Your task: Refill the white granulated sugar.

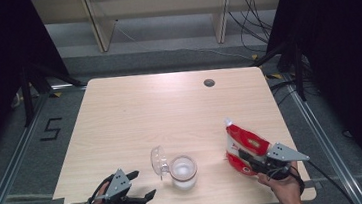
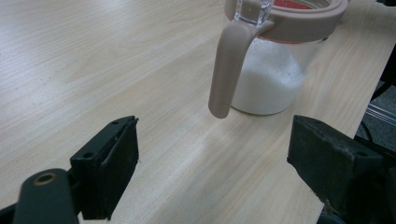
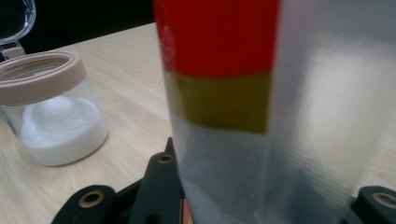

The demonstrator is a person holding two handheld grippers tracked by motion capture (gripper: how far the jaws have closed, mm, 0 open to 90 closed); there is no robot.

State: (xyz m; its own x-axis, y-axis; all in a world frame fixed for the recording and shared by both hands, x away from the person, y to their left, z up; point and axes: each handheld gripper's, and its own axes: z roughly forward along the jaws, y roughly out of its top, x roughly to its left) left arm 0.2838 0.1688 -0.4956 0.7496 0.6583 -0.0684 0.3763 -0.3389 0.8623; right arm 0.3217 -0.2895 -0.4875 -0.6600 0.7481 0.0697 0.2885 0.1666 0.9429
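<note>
Two tongs: one in each of the person's hands, both at the near edge of the desk [image 1: 134, 106].
Left tongs [image 1: 139, 185]: jaws spread wide with nothing between them, held low over the near left corner of the desk; in the left gripper view [image 2: 212, 154] bare wood shows between the two black jaws, which point toward the jar.
Right tongs [image 1: 247, 160]: pinching the lower end of the red and white bag; in the right gripper view [image 3: 261, 205] the bag rises right between the jaws and is blurred by closeness.
Bag [image 1: 242, 144]: red and white pouch with a yellow band, at the near right of the desk, held tilted with its top end pointing away from the person; well apart from the jar.
Jar [image 1: 183, 172]: clear glass with a beige rim, standing upright near the front edge of the desk, between the two tongs; white granules fill its lower part.
Jar lid [image 1: 158, 160]: clear, hinged, swung open and standing up at the jar's left side.
Latch [image 2: 229, 70]: beige loop hanging down from the rim on the side facing the left tongs, clear of the desk.
Desk hole [image 1: 209, 82]: dark round grommet at the far right.
</note>
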